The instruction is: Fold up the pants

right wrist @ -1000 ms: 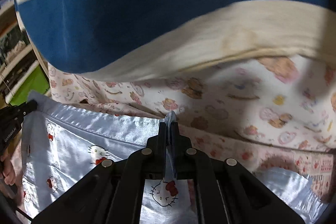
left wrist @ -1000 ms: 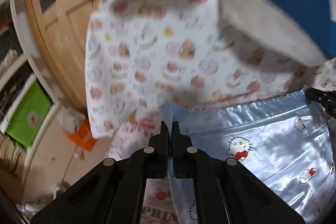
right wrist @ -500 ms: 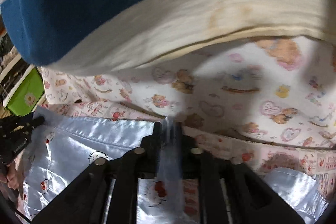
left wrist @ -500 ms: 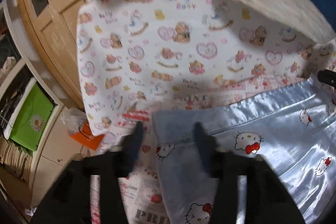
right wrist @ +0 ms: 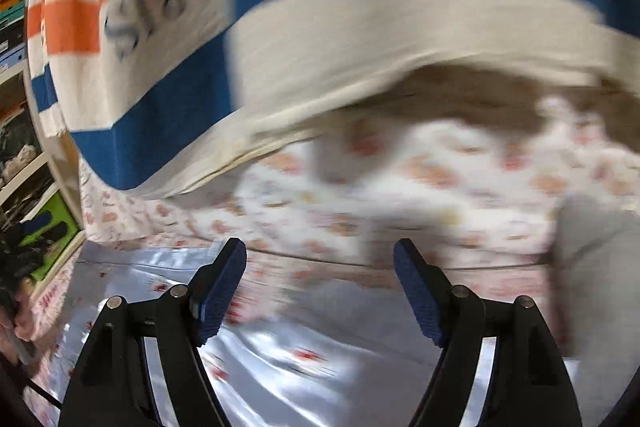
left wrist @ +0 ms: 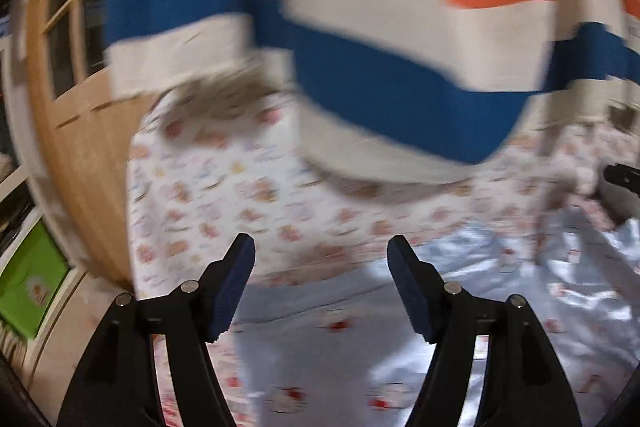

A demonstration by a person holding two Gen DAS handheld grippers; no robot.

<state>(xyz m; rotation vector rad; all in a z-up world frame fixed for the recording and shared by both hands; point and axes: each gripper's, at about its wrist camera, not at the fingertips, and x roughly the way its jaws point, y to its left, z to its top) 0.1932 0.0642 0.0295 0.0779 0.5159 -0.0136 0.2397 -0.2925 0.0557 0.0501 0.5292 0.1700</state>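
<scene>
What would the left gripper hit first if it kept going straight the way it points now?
Probably the printed sheet just past the edge of the shiny blue pants. The left gripper has its jaws opening with nothing between them; blur makes depth uncertain.

A striped towel (left wrist: 360,75) overhangs the pants (left wrist: 440,327), seemingly leaving little headroom.

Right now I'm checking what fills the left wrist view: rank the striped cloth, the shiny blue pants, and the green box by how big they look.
1. Striped cloth, though it hangs nearest the camera.
2. Shiny blue pants.
3. Green box, partly cut off at the edge.
</scene>
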